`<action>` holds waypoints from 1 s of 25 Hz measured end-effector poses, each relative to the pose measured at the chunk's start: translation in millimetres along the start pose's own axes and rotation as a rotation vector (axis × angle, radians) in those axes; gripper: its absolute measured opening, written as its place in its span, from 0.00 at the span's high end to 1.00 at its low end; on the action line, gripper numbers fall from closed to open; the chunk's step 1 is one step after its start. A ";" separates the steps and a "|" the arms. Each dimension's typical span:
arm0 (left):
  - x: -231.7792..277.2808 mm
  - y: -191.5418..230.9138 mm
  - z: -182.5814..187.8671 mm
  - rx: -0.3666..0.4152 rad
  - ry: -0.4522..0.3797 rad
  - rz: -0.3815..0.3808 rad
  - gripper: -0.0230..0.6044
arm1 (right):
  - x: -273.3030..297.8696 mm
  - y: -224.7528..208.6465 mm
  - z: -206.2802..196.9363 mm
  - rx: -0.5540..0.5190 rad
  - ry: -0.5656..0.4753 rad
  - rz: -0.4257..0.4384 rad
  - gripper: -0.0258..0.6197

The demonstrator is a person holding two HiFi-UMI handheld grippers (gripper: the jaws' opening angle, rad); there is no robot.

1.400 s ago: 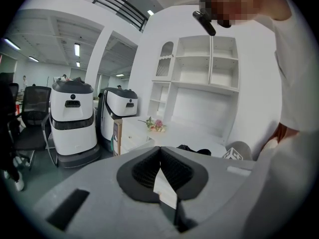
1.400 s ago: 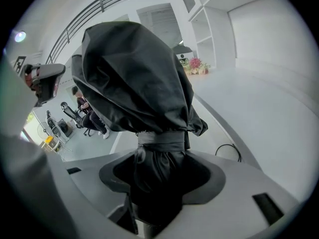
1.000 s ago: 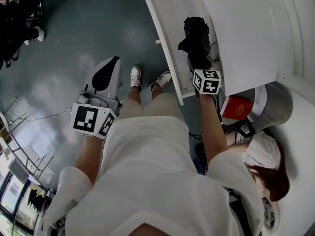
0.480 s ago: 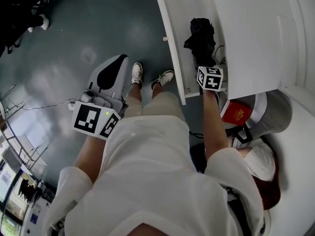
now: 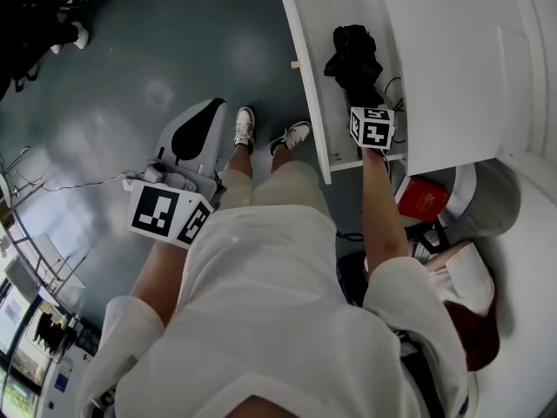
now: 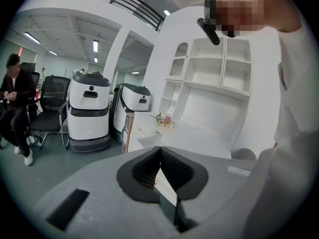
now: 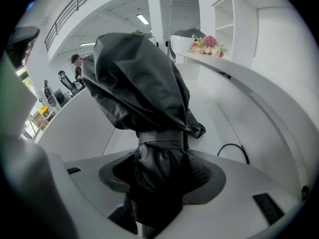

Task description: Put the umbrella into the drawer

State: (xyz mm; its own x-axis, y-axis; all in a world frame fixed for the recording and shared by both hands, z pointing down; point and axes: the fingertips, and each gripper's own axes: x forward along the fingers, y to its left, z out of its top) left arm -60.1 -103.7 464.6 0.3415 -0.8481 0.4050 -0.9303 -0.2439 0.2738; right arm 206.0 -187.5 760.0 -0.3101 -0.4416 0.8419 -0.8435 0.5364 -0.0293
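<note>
The black folded umbrella hangs over the open white drawer in the head view. My right gripper is shut on its strapped lower part, under its marker cube. In the right gripper view the umbrella fills the space between the jaws, with the drawer's white floor behind it. I cannot tell whether its tip rests on that floor. My left gripper is held over the grey floor beside my left leg, with nothing in it. In the left gripper view its pads meet.
A black cord lies on the drawer floor to the umbrella's right. A red box and a grey round bin sit below the white counter. Two white robots and a seated person are across the room.
My right gripper has sunk a little with the umbrella toward the drawer. The left gripper has stayed where it was.
</note>
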 end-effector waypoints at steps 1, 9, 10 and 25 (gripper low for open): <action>0.4 -0.4 -1.5 0.000 0.003 -0.001 0.94 | 0.8 -0.1 0.6 -0.002 -0.002 -0.001 0.58; 9.9 -2.8 -6.9 -0.005 0.016 -0.013 0.94 | 13.2 -0.5 1.4 -0.011 0.037 -0.007 0.56; 11.5 -3.8 -7.5 -0.007 0.017 -0.015 0.94 | 14.9 -0.3 0.6 -0.014 0.053 0.003 0.55; 25.9 -21.6 -5.6 0.008 0.029 -0.061 0.94 | 18.9 1.0 -0.7 -0.038 0.072 -0.003 0.55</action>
State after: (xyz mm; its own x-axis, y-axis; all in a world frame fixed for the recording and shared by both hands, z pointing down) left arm -30.5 -117.9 474.0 0.4008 -0.8177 0.4132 -0.9088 -0.2981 0.2919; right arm 199.6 -194.7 776.2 -0.2745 -0.3910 0.8785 -0.8268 0.5625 -0.0080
